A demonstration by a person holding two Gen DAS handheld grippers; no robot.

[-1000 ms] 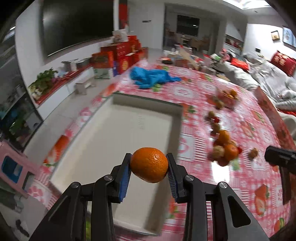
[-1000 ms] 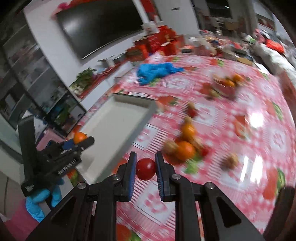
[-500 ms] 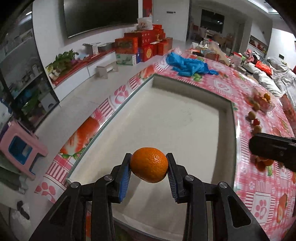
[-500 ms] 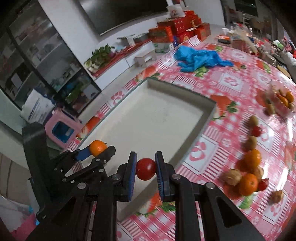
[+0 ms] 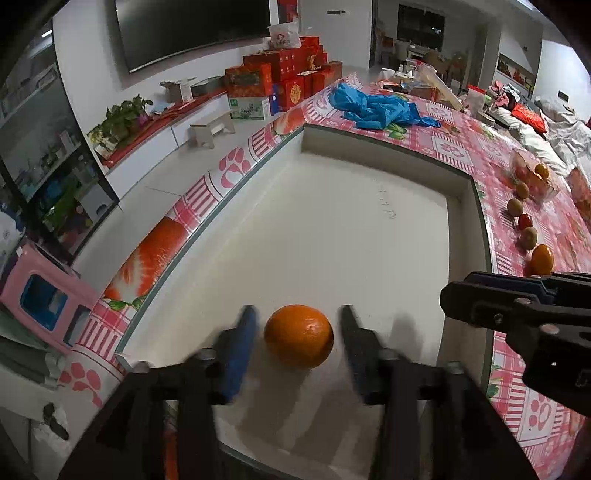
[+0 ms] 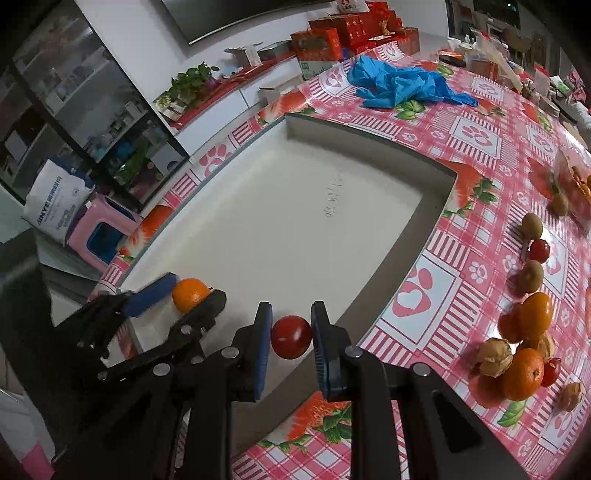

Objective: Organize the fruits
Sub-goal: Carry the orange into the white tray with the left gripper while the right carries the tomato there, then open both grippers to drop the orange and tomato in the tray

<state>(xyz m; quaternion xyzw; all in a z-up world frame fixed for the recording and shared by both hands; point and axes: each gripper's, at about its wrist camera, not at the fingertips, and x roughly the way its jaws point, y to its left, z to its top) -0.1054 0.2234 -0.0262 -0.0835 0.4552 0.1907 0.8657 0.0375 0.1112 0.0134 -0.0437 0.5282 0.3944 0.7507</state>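
Left tool (image 5: 298,332) released around orange (image 5: 298,336) near tray (image 5: 469,192) corner; right tool (image 6: 290,334) clenched on tomato (image 6: 291,336)

Home living room: wall television (image 5: 192,29), sofa (image 5: 546,136), oilcloth-covered table (image 6: 476,136).

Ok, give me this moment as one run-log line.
left gripper: open, orange released in white tray | right gripper: holding cherry tomato above tray's near edge | loose fruit on tablecloth
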